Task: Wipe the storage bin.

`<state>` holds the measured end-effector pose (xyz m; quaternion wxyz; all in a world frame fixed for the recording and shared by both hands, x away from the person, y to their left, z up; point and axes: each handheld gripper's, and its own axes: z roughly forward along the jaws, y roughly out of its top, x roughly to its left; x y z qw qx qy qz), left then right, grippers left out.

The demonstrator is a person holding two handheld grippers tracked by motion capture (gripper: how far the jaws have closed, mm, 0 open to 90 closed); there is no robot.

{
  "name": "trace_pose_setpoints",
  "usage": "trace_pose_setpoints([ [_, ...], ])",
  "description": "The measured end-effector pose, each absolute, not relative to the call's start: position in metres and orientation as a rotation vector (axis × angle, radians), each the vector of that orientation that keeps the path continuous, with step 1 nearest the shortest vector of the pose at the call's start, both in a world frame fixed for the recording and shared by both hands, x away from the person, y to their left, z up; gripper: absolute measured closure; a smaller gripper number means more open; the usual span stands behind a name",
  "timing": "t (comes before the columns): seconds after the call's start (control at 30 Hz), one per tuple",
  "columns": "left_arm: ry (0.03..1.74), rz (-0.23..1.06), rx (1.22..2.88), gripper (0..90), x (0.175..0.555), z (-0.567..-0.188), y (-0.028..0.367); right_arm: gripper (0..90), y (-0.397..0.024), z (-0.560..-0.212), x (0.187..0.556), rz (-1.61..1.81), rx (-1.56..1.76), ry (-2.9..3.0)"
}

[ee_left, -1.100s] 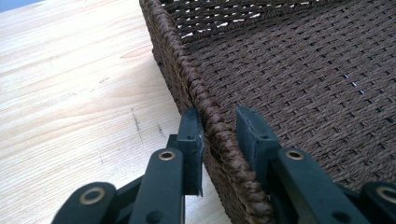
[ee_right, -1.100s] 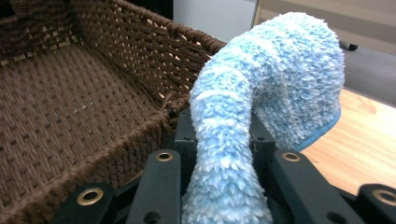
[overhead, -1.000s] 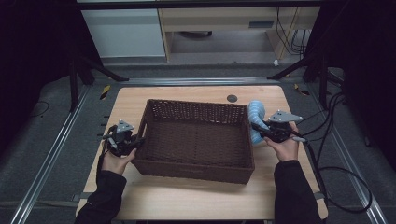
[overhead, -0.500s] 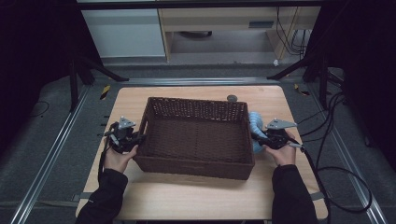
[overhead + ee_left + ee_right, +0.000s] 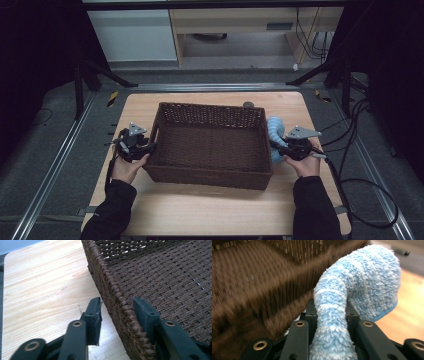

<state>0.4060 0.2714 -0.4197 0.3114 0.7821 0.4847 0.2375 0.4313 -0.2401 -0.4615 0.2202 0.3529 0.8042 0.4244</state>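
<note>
- The brown woven basket [image 5: 212,142] sits in the middle of the wooden counter [image 5: 210,210], and nothing lies inside it; its woven floor is bare.
- The fluffy blue cloth [image 5: 274,136] is just outside the basket's right wall, not yet in it. Getting it over the rim and into the basket looks like the step left to do.
- The right gripper [image 5: 286,148] has its jaws closed on a fold of the cloth; in the right gripper view the cloth [image 5: 352,297] rises from between the jaws and bends over towards the basket wall.
- The left gripper [image 5: 146,146] is at the basket's left wall. Its jaws have just been opening and now stand partly apart, one on each side of the rim [image 5: 117,302], with a gap showing, so they no longer pinch it.
- Judging by this, the basket is already placed and released on the left, and only the cloth remains to be dealt with.
- A small dark round thing [image 5: 248,104] lies on the counter just beyond the basket's far wall.
</note>
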Motion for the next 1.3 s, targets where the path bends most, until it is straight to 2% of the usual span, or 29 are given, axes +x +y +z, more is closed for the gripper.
trace_pose_setpoints([
  [0.17, 1.271, 0.620, 2.071, 50.0, 0.401, -0.418, 0.273, 72.4, -0.237, -0.485, 0.430, 1.094, 1.009, 2.309],
  [0.33, 1.251, 0.599, 2.074, 48.0, 0.392, -0.417, 0.275, 72.2, -0.237, -0.487, 0.426, 1.117, 1.025, 2.302],
  [0.4, 1.246, 0.578, 2.084, 50.4, 0.390, -0.418, 0.275, 72.1, -0.238, -0.480, 0.424, 1.121, 1.012, 2.286],
  [0.57, 1.235, 0.527, 2.079, 63.6, 0.390, -0.421, 0.273, 72.2, -0.244, -0.442, 0.410, 1.251, 0.950, 2.160],
  [0.67, 1.252, 0.531, 2.058, 67.1, 0.390, -0.421, 0.273, 72.2, -0.241, -0.433, 0.405, 1.250, 0.913, 2.157],
  [0.87, 1.280, 0.567, 2.043, 71.0, 0.389, -0.421, 0.270, 72.2, -0.239, -0.443, 0.402, 1.236, 0.928, 2.189],
  [1.17, 1.296, 0.565, 2.023, 71.8, 0.392, -0.421, 0.270, 72.1, -0.236, -0.486, 0.400, 1.094, 0.982, 2.345],
  [1.3, 1.297, 0.562, 2.021, 71.7, 0.393, -0.421, 0.270, 72.1, -0.238, -0.485, 0.400, 1.116, 0.998, 2.342],
])
